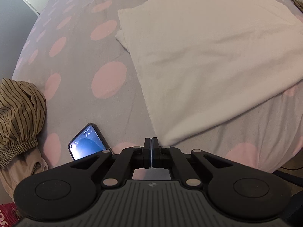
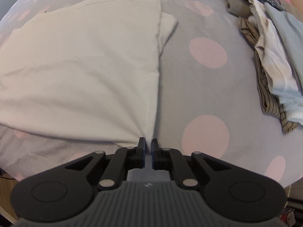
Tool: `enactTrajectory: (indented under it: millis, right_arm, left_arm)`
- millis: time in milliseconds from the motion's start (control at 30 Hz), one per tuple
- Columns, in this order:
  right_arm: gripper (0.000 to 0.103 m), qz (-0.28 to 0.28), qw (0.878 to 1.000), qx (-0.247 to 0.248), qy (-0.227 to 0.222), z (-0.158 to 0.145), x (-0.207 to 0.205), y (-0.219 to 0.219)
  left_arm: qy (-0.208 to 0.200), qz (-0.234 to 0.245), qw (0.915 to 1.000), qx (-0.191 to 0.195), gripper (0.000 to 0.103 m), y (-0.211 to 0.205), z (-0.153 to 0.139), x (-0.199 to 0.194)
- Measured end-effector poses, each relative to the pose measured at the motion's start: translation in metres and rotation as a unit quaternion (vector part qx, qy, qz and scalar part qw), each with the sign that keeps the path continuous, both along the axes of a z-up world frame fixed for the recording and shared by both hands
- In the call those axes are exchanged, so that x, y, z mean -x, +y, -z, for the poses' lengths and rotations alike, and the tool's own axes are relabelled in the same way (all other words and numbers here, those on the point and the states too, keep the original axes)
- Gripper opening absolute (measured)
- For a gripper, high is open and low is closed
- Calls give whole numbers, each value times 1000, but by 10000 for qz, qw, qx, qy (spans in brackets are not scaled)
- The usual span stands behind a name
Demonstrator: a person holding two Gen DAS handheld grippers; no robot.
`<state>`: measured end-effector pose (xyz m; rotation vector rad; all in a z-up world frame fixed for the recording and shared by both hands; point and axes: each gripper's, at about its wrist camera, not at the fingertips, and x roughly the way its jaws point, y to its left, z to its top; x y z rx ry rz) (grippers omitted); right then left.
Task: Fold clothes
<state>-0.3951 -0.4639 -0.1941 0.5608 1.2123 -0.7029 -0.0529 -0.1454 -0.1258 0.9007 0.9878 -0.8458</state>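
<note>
Gently lift limp, light cream garment (image 2: 79, 66) by near corners: left hand-held gripper (image 1: 151, 141) closed empty, right hand-held gripper (image 2: 148, 143) pinching corner.

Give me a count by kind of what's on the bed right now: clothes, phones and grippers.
Cream garment being folded: 1
Striped brown garment, bunched: 1
Clothes pile at the bed's far corner: 1, pieces too overlapped to count
Phone: 1
Grippers: 2, left gripper, right gripper
Total: 6

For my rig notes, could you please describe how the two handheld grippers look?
Both look alike: the left gripper and right gripper are matte black, with two short fingers, scissor-like link bars with silver pivot pins, round side discs and a ribbed grey base.
</note>
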Motion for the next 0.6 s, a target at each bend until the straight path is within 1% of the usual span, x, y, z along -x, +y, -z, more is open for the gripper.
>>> enactTrajectory:
  millis: [33,67,133,200,267,333,400,467,533,567,600]
  right_arm:
    - [13,58,10000,-4,2,0,3,-1]
    - [15,131,9999,-15,-8,0,7,-1]
    - [16,187,9998,-1,-3,-1,14,0]
    - [18,87,9999,20,-76,-2,18,3]
    - [23,-100,9997,-29,-216,0,16,7]
    - [24,-400,9990,26,-200,4,11,13]
    - [24,-782,9967,217,-89,8,4,21]
    - [25,-1178,9918,489,38,13,-3,28]
    - [25,-1574,9843,774,171,18,-7,35]
    - [20,-1751,9804,877,205,20,-8,38]
    - [12,-1886,9772,955,200,19,-7,40]
  left_arm:
    - [-43,4,10000,52,0,-2,-3,1]
    - [-94,9,9999,105,0,-3,-6,2]
    - [-116,26,9996,258,0,-8,-14,2]
    - [-60,82,9992,390,0,-14,-20,5]
    - [-20,204,9988,450,0,-24,-24,11]
    - [-33,378,9985,395,0,-37,-24,20]
    - [-81,584,9979,269,0,-48,-18,30]
    - [-94,779,9969,106,0,-56,-9,38]
    - [-134,922,9956,-85,0,-62,1,45]
    - [-150,983,9949,-173,0,-65,6,48]
    - [-167,1036,9941,-256,0,-66,10,50]
